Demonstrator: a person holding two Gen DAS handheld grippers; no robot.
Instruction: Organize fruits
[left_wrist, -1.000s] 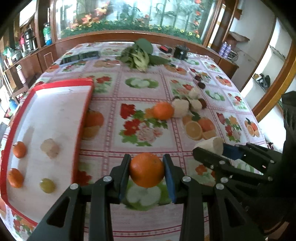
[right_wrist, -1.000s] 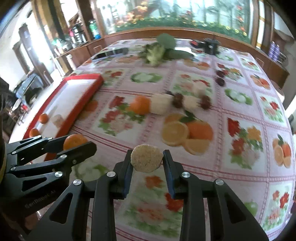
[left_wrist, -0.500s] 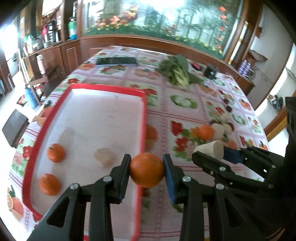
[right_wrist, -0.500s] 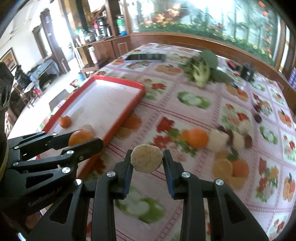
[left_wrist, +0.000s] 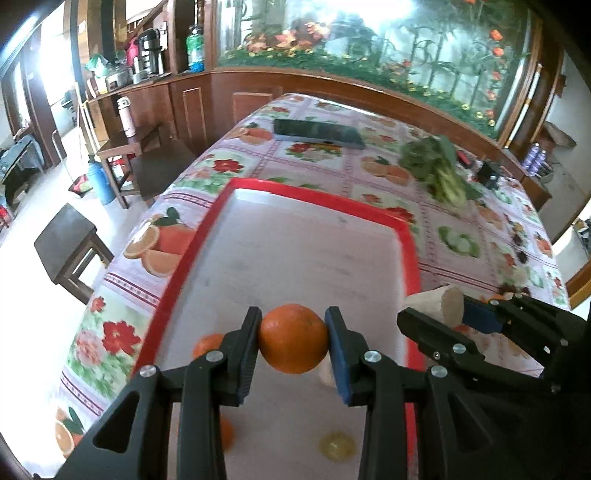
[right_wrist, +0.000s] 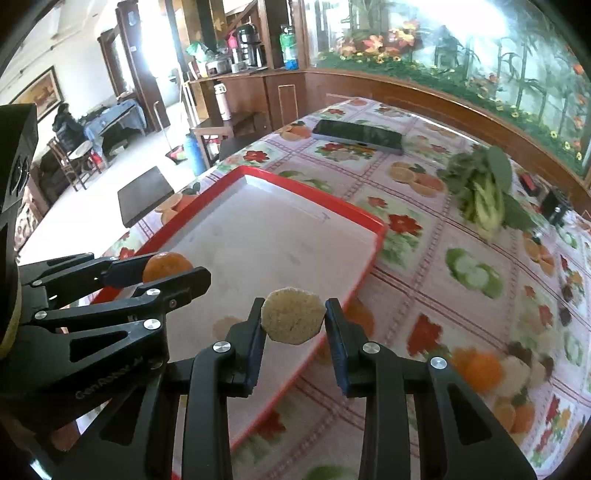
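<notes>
LEFT WRIST VIEW
Left gripper (left_wrist: 293, 341): closed on an orange (left_wrist: 293, 338), pads pressing its two sides, fruit carried above the tray.
Tray (left_wrist: 314, 190): red rim, pale floor, far half bare; lies on a fruit-print tablecloth (left_wrist: 317, 162).
Fruit already in the tray: small oranges (left_wrist: 207, 343) near the left rim, partly hidden by the fingers; a yellowish round piece (left_wrist: 337, 445) at the near end.
Right gripper (left_wrist: 456, 312): seen from the side, gripping a pale cut fruit (left_wrist: 443, 304) just past the tray's right rim.
Advice, left: judged best to lower the orange onto bare floor beyond the seated oranges, let it touch down before parting the jaws, since a round fruit is likely to roll.

RIGHT WRIST VIEW
Right gripper (right_wrist: 293, 319): clamped on the pale cut fruit (right_wrist: 292, 315), flat grainy face toward the lens, hanging over the tray's near right edge.
Left gripper (right_wrist: 168, 269): at left, over the tray, orange (right_wrist: 166, 266) between its fingers.
Tray (right_wrist: 317, 192): a pale piece (right_wrist: 227, 325) rests on its floor close to the right gripper.
Loose fruit (right_wrist: 484, 369): waiting on the cloth at lower right, well apart from the tray.
Bystanders: leafy greens (right_wrist: 480, 192), a phone (right_wrist: 356, 134).
Advice, right: carry further inside the rim, set down beside the like pale piece, keep clear of the left fingers.
</notes>
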